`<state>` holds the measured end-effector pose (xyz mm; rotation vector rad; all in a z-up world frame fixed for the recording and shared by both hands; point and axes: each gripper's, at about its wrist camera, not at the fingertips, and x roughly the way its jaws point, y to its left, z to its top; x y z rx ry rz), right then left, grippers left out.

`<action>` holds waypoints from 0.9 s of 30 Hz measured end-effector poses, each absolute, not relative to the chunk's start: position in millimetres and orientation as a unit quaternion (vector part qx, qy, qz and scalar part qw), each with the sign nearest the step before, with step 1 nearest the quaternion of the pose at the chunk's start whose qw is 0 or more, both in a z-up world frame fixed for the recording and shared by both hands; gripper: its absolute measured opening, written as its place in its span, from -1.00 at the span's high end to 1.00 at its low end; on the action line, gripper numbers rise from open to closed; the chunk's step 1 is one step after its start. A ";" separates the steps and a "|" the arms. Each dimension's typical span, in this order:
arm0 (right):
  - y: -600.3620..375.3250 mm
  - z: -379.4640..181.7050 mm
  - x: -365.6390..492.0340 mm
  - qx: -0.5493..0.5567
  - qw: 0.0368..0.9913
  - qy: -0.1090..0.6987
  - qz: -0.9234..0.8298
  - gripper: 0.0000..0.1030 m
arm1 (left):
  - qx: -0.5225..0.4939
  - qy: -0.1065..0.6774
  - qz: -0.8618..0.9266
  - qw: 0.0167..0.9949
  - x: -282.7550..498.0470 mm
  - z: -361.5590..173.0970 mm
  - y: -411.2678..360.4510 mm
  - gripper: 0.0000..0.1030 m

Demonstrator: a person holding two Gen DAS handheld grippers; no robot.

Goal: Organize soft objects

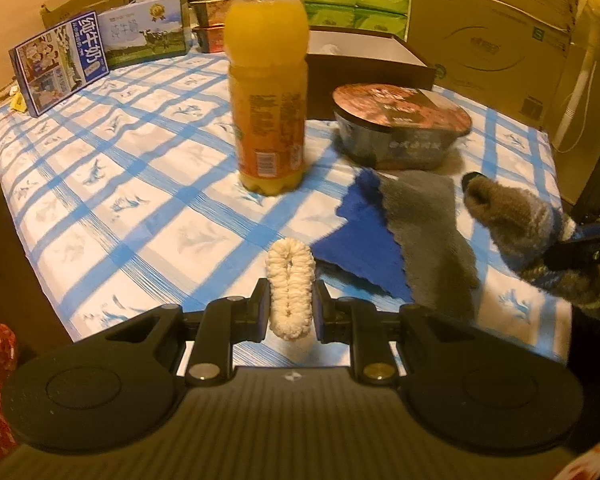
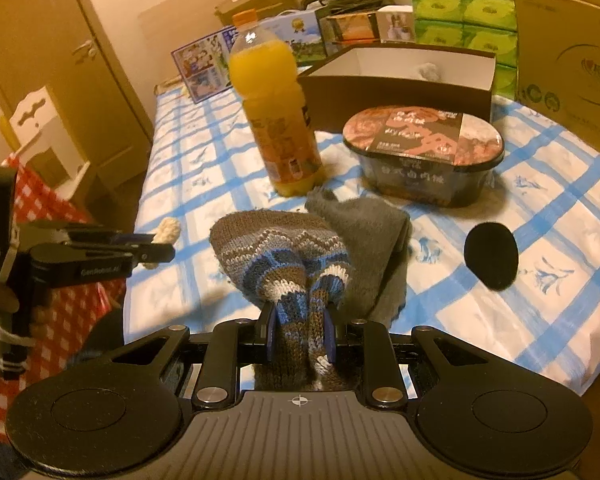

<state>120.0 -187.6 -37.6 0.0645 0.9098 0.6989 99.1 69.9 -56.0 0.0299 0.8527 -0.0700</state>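
My left gripper [image 1: 290, 306] is shut on a cream fluffy scrunchie [image 1: 290, 280] and holds it above the near edge of the blue-checked tablecloth [image 1: 140, 184]. It shows from the side in the right wrist view [image 2: 156, 250]. My right gripper [image 2: 300, 334] is shut on a brown and blue knitted hat [image 2: 284, 252], held above the cloth; the hat also shows in the left wrist view [image 1: 540, 228]. A grey and blue cleaning cloth [image 1: 400, 240] lies on the table between the grippers. A black pom-pom [image 2: 491, 256] hangs right of the hat.
An orange juice bottle [image 1: 268, 92] stands mid-table, with a lidded food bowl [image 1: 400, 128] to its right. An open dark box [image 2: 400, 76] sits behind them. Milk cartons [image 1: 60, 64], green tissue packs [image 1: 356, 0] and a large cardboard box [image 1: 492, 36] line the back.
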 end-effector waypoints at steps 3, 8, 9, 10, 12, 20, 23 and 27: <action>-185.1 -35.1 132.4 0.040 0.841 0.429 0.327 0.54 | 0.018 0.409 -0.027 0.912 108.6 -53.2 80.8 0.63; -182.0 -31.2 155.6 0.064 0.843 0.427 0.321 0.54 | 0.023 0.400 -0.016 0.916 127.3 -47.1 99.9 0.63; -181.6 -30.4 160.0 0.069 0.843 0.426 0.320 0.54 | 0.024 0.398 -0.015 0.917 130.7 -45.7 103.1 0.63; -180.6 -29.5 165.0 0.074 0.844 0.426 0.319 0.54 | 0.025 0.395 -0.013 0.918 136.1 -44.1 107.5 0.63; -178.1 -27.7 174.2 0.081 0.845 0.423 0.317 0.54 | 0.028 0.391 -0.010 0.920 146.0 -40.8 114.4 0.63; -169.7 -16.1 222.2 0.118 0.851 0.408 0.309 0.54 | 0.043 0.366 -0.005 0.930 193.8 -23.9 141.2 0.63; -165.6 -9.7 244.9 0.127 0.856 0.396 0.307 0.54 | 0.045 0.357 0.000 0.933 218.0 -17.6 154.9 0.63; -159.8 -5.0 280.3 0.139 0.861 0.384 0.304 0.54 | 0.053 0.348 0.005 0.936 253.7 -10.3 172.5 0.63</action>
